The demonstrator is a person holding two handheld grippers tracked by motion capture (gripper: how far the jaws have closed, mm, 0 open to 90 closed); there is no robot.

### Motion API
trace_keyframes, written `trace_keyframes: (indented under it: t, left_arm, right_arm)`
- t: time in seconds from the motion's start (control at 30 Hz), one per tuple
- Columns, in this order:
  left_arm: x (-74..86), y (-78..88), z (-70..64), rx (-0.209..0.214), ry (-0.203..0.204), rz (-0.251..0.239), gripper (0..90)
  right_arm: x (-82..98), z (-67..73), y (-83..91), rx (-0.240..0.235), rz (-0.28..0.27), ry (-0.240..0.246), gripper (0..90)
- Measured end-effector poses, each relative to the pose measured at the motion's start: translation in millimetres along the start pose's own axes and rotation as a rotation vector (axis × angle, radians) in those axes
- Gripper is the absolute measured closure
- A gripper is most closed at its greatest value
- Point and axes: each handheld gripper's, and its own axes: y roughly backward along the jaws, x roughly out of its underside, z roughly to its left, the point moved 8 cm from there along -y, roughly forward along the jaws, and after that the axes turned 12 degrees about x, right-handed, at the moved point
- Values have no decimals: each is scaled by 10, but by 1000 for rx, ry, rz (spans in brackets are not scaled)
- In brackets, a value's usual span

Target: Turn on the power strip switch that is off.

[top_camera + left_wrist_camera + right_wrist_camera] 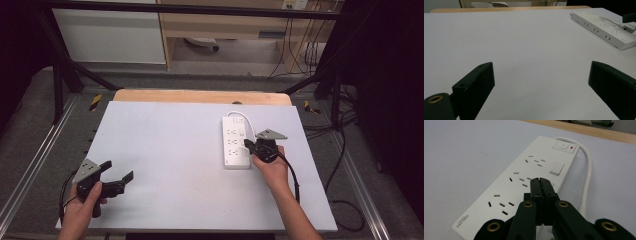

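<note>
The white plastic power strip [524, 185] bears a small grey brand mark reading "DELIXI" at its near corner.

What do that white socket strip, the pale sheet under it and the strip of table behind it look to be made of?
The power strip looks like smooth, slightly glossy white moulded plastic, with crisp cut slots and a rubbery-looking white cord. The table cover seems a matte pale sheet, perhaps laminate or card; its flat, glare-free look leaves that open. The table edge behind looks like light wood, going by its tan colour.

A lab or test rig. A black metal frame [65, 65] with dark curtains surrounds the white table [165, 150]. Loose cables [300, 50] hang by a wooden bench [225, 25] beyond.
</note>
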Motion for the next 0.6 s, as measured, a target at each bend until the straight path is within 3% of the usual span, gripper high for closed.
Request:
trace_keyframes:
  t: [0.6]
  left_arm:
    - [-1, -4, 1, 2, 0, -3, 65]
  right_arm:
    - [93, 47, -37, -8, 10, -6, 900]
